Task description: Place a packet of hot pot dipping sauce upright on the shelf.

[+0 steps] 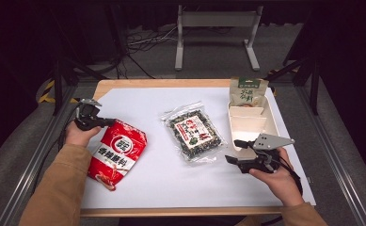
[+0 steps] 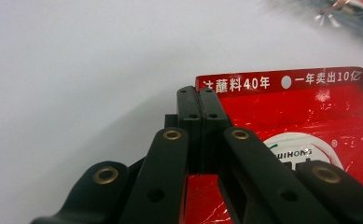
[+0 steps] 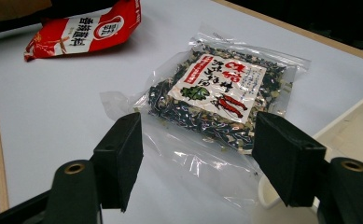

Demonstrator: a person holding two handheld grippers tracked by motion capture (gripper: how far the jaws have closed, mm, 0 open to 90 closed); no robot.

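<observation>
With my left gripper (image 1: 106, 122) jaws clamped on the red packet's (image 1: 117, 153) top edge and my right gripper (image 1: 234, 150) jaws wide and empty, I'd lift slowly, keeping the seal pinched.

Bright table, dark surroundings, soft focus

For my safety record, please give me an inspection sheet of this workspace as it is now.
Surface: white table, wooden edge.
Job's things: red packet, top edge pinched by left gripper; clear packet of dried mix lies flat at centre.
Clutter: cream tray at right; green pouch leaning at its far end.
Grippers: left shut on red packet; right gripper open, holding nothing, beside the tray.
Cables: cables on floor behind.
Surroundings: white stand, dark room.
</observation>
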